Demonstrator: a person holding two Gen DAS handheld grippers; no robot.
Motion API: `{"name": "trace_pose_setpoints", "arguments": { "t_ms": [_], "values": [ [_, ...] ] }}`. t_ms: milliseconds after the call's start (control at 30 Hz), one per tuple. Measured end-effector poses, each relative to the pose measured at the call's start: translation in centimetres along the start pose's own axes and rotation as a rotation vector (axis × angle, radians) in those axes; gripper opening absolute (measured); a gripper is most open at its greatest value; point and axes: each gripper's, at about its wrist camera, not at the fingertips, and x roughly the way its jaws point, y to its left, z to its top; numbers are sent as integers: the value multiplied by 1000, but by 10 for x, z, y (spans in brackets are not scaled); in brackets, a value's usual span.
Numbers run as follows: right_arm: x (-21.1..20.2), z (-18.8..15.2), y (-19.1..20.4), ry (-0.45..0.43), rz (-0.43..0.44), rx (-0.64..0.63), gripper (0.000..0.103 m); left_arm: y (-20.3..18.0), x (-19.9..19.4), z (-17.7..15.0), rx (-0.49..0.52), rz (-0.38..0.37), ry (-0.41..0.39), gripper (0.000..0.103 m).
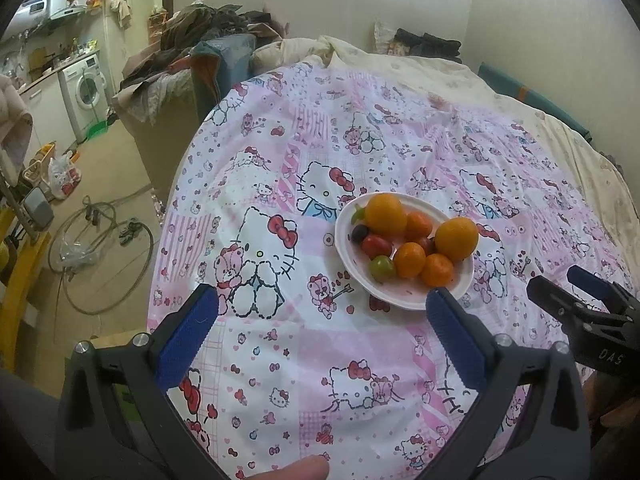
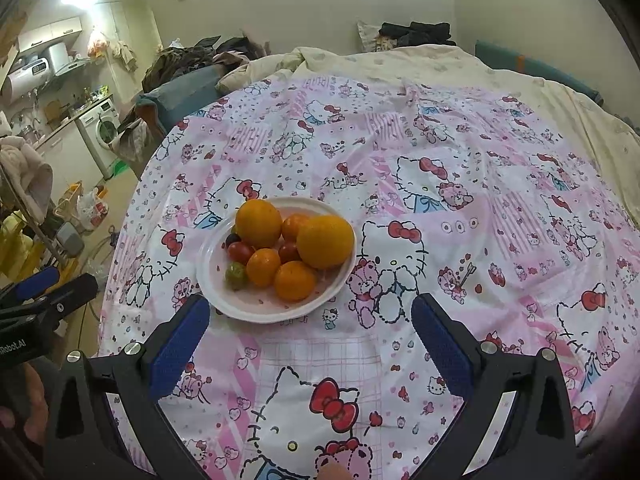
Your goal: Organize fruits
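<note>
While both hang spread and empty, left gripper [image 1: 320,308], right gripper [image 2: 310,312], plate [image 2: 212,276] near bedsheet [image 2: 480,280] edge.

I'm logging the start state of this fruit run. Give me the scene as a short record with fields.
surface: bed sheet with cartoon cat print
container: white plate on the sheet
large fruit: two oranges, at the plate's far side
small fruit: three tangerines; several cherry tomatoes, red, dark and one greenish
left gripper: jaws open, empty, above the sheet, short of the plate
right gripper: jaws open, empty, plate just ahead
</note>
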Motion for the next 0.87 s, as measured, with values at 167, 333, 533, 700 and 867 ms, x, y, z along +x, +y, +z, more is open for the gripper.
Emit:
{"name": "trace_pose_setpoints", "arguments": {
  "t_ms": [167, 333, 533, 700, 867],
  "values": [
    [-1, 1, 0, -2, 0, 0, 103, 0, 0, 0, 0, 1, -1, 102],
    [-2, 2, -1, -7, -5, 3, 103, 0, 0, 0, -3, -1, 1, 102],
    [-1, 3, -1, 1, -5, 8, 103, -1, -1, 1, -5, -1, 0, 102],
    [-1, 4, -2, 0, -4, 7, 103, -1, -1, 1, -7, -3, -1, 102],
    [2, 3, -1, 0, -1, 10, 103, -3, 0, 3, -13, -12, -10, 103]
  ]
}}
